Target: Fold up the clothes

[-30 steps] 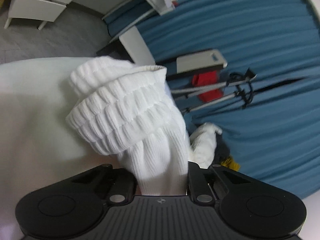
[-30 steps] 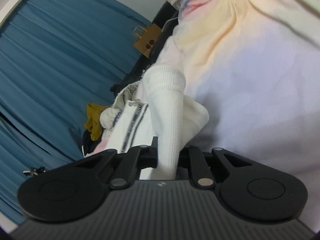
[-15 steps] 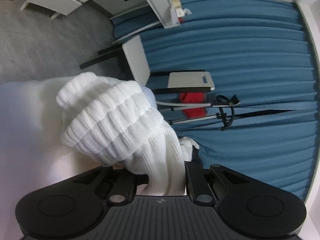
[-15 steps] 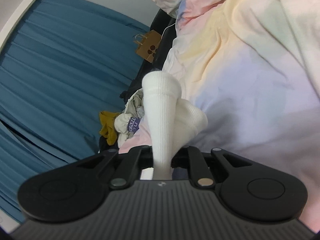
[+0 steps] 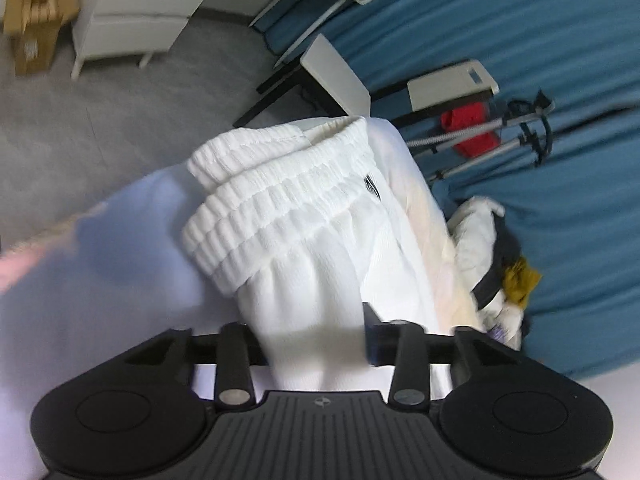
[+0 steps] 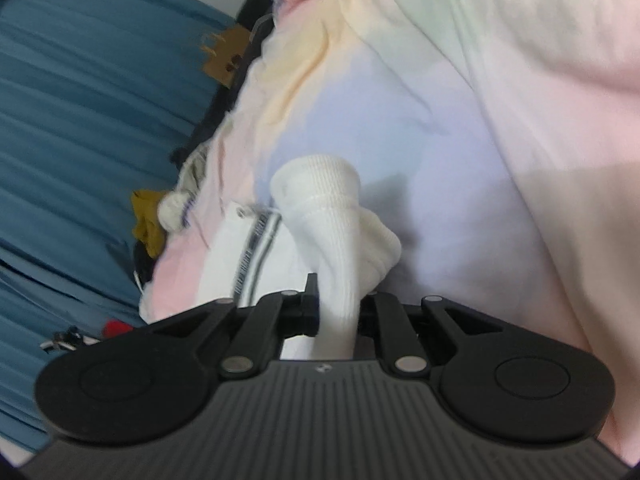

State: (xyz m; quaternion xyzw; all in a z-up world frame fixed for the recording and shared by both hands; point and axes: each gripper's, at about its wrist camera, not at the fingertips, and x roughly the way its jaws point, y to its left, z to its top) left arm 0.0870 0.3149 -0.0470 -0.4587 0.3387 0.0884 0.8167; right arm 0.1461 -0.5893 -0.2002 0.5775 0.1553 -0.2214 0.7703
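Observation:
My left gripper (image 5: 316, 344) is shut on a white garment (image 5: 288, 216) with a thick ribbed elastic waistband and a small dark label; the cloth bunches up in front of the fingers. My right gripper (image 6: 338, 312) is shut on a white ribbed cuff (image 6: 324, 200) of the same kind of cloth, which stands up between the fingers. Both hold the cloth just above a pastel tie-dye bedsheet (image 6: 480, 140).
A pile of other clothes, white with a striped band (image 6: 248, 252) and mustard (image 6: 148, 224), lies at the bed's edge by blue curtains (image 6: 80, 100). In the left wrist view there are a white cabinet (image 5: 132, 8), a chair (image 5: 332, 76), a tripod (image 5: 500, 136) and a cardboard box (image 5: 36, 20).
Both grippers have tilted and shifted with the cloth still in them. The waistband has unrolled somewhat, and its dark label has come into view. The right view has swung back toward the bedsheet.

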